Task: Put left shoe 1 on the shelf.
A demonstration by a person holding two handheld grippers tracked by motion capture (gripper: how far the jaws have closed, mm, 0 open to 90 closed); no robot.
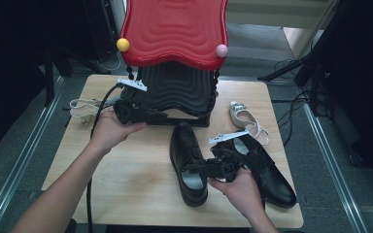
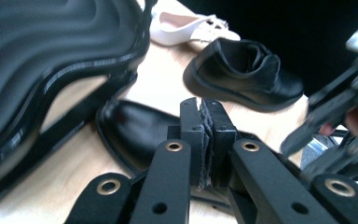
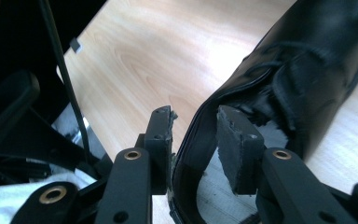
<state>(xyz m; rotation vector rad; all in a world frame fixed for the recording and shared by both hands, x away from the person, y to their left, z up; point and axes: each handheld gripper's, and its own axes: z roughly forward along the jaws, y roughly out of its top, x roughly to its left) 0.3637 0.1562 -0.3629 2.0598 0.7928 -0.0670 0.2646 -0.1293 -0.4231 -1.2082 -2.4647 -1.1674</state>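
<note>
Left gripper (image 1: 162, 116): your jaws are pressed together on nothing, raised beside the black shoe rack (image 1: 175, 90) | Right gripper (image 1: 194, 169): your jaws straddle the heel wall of the left black leather shoe (image 1: 188, 162), one inside, one outside, a gap visible at the inner pad | Shoe: flat on the wooden table (image 1: 136, 179), beside its mate (image 1: 267, 170).

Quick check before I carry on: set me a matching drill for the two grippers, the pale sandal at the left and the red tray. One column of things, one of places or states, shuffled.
Things:
1. left gripper
2. right gripper
3. pale sandal
4. red tray

Places or states:
A. top level of the rack
B. jaws shut with nothing between them
C. lying on the table left of the rack
D. jaws astride the rim of a black shoe

Pairs: 1-B, 2-D, 3-C, 4-A
</note>
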